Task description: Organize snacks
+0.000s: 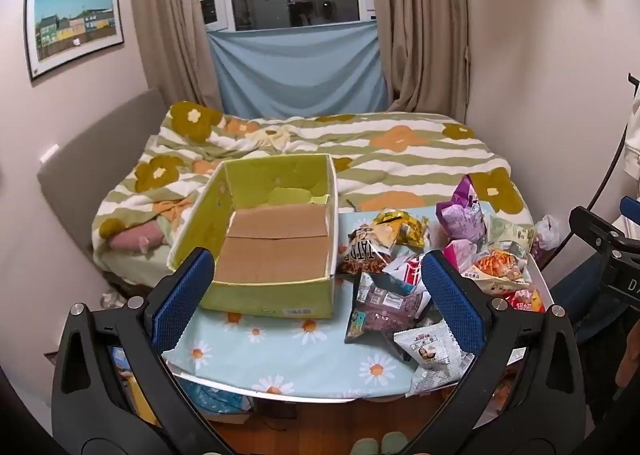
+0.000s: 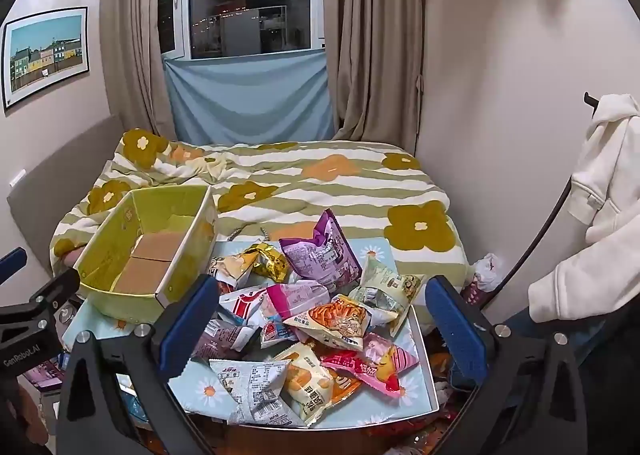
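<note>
An empty green cardboard box with a brown bottom stands on the left of a small table with a daisy cloth. To its right lies a pile of snack packets. In the right wrist view the box is at the left and the pile is in the middle, with a purple packet at the back and an orange-printed packet on top. My left gripper is open and empty, in front of the box. My right gripper is open and empty, over the pile.
A bed with a flowered striped blanket lies right behind the table. A white hoodie hangs at the right. The left gripper's body shows at the left edge of the right wrist view. Clutter lies on the floor under the table.
</note>
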Available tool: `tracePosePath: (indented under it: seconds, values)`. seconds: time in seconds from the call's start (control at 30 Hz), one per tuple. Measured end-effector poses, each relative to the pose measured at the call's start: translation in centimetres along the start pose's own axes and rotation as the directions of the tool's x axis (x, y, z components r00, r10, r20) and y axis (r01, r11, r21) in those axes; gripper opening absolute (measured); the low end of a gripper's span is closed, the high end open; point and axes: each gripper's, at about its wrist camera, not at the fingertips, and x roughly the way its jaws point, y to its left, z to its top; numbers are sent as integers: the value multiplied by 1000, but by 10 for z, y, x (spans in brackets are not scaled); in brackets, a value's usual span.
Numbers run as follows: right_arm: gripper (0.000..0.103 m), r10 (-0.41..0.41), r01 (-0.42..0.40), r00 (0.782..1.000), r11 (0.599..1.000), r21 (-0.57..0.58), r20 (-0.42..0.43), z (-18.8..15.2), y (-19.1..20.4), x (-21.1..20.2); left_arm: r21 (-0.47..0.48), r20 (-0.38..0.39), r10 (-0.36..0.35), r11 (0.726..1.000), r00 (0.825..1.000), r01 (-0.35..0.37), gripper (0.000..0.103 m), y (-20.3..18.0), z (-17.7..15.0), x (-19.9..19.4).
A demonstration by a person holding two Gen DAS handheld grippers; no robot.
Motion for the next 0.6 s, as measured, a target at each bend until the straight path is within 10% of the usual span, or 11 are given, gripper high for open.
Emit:
tracePosePath:
  seconds: [0.6]
  values:
    - [103, 14, -14, 1000, 1000, 2, -24, -3, -3, 5, -8, -12, 26, 1000, 1000, -26, 103, -9, -5, 0]
